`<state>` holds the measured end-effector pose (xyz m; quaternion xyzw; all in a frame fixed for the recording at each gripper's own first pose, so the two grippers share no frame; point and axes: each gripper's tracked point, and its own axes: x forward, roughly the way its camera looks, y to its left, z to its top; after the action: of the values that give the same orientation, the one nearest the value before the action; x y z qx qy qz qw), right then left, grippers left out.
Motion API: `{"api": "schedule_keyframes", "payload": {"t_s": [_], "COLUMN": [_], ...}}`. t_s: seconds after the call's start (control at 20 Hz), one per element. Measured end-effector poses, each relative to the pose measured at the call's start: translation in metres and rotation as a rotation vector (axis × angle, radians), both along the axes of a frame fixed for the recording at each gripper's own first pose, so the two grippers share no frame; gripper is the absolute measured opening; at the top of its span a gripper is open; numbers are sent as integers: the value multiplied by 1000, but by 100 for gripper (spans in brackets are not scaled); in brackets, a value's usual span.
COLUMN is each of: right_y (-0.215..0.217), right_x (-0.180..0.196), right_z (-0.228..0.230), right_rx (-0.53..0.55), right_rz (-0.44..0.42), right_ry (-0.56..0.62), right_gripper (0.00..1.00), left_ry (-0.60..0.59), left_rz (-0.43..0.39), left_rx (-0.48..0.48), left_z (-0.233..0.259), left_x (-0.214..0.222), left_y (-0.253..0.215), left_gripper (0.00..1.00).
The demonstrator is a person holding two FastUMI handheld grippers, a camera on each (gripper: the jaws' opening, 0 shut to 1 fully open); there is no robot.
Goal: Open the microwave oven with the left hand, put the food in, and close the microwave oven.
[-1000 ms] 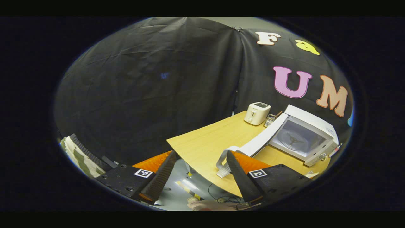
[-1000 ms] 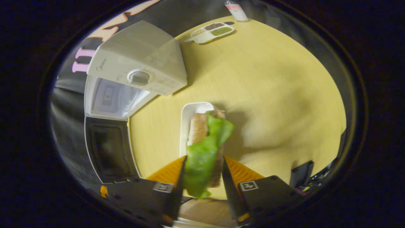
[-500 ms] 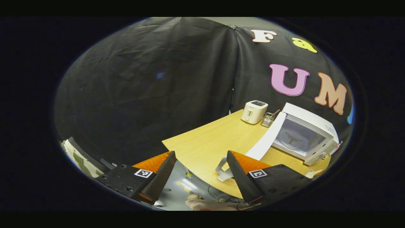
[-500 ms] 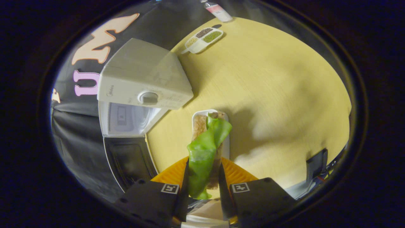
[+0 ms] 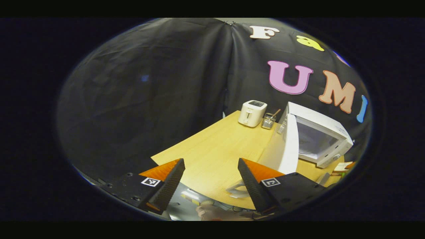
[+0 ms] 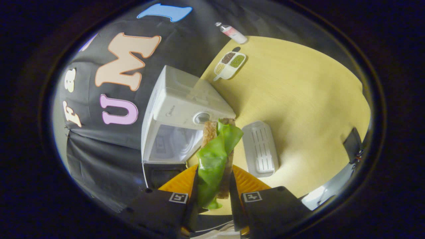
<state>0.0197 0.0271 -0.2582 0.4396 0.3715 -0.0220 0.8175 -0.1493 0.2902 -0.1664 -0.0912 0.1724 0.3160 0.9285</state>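
The white microwave (image 6: pixel 186 99) stands on the wooden table (image 6: pixel 298 99) with its door (image 6: pixel 162 172) swung open and the cavity (image 6: pixel 169 146) bare. My right gripper (image 6: pixel 213 177) is shut on a sandwich with a green lettuce leaf (image 6: pixel 212 152), held in the air in front of the cavity. In the left gripper view the microwave (image 5: pixel 323 137) is at the right, its door (image 5: pixel 288 146) edge-on, with the curved white handle (image 5: pixel 237 191) beside my right finger. My left gripper (image 5: pixel 209 177) is open, holds nothing, and hangs over the table's near edge.
An empty white tray (image 6: pixel 260 149) lies right of the sandwich. A divided dish of grains (image 6: pixel 229 61) and a bottle (image 6: pixel 232 32) sit at the far edge. A toaster (image 5: pixel 252 113) and a utensil holder (image 5: pixel 268 121) stand behind the microwave's door.
My right gripper has lifted the sandwich off the white tray and carried it left toward the microwave's opening. My left gripper has shifted, so the door now looks edge-on.
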Motion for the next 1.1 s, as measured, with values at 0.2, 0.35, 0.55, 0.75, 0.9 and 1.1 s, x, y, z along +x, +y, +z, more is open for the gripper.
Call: {"api": "schedule_keyframes", "payload": {"t_s": [0.2,0.35,0.55,0.75,0.9,1.1], "right_y": [56,108,169,207,217,222], "right_x": [-8,-1,19,50,79,117], "right_z": [18,20,14,8,1,-20], "right_rx": [26,67,106,150,132,61], "right_rz": [-25,-1,8,-48,-93,-147], "right_ry": [-112,-166,-224,-271,-305,-312], "right_gripper": [45,45,45,45,45,45], "left_ry": [3,7,-1,13,16,28], "left_rz": [-101,-176,-262,-304,-316,-308], "left_rx": [31,49,58,41,10,-11], "left_z": [0,1,-1,-11,-19,-27], "left_x": [23,34,44,46,46,48], "left_y": [22,34,42,47,51,62], "left_gripper": [94,95,94,94,94,94]}}
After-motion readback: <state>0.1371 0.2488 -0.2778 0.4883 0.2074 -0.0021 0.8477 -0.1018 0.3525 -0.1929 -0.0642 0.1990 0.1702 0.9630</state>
